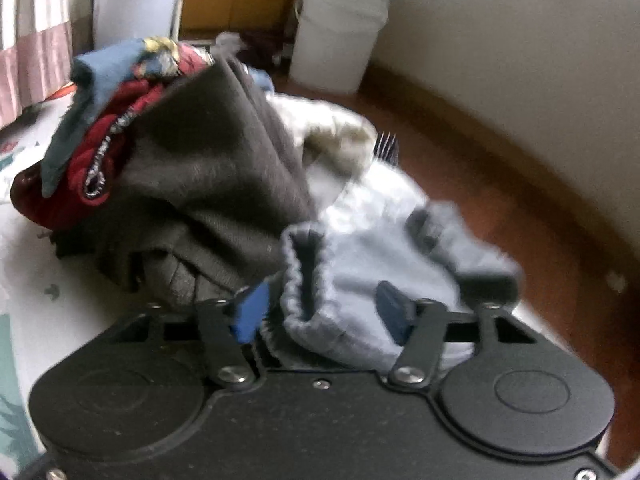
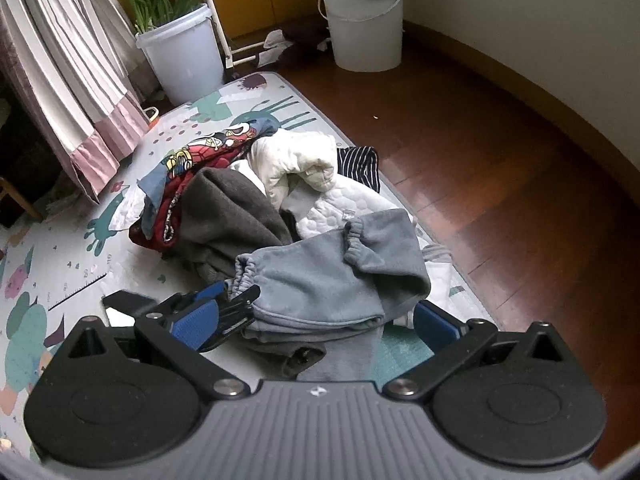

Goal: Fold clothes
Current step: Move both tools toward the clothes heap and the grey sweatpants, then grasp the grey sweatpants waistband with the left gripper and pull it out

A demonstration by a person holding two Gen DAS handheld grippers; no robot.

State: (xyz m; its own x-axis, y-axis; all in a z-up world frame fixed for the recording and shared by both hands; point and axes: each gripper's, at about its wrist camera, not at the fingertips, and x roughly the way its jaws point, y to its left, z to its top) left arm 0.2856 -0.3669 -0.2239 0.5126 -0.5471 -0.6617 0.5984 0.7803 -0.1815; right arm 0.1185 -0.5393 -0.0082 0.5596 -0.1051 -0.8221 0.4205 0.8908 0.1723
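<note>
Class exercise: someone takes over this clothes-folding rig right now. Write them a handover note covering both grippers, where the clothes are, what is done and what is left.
Left gripper: jaws open around the elastic cuff of the grey pants; not clamped.
Right gripper: jaws wide open, just short of the pants' near edge, holding nothing.
Clothes: the pants lie crumpled at the front of the pile on the play mat. Behind them are a dark grey garment, a red printed one, a white quilted one and a striped one.
Done: nothing looks folded.
Left: spread and fold the pants, then the rest of the pile.
</note>
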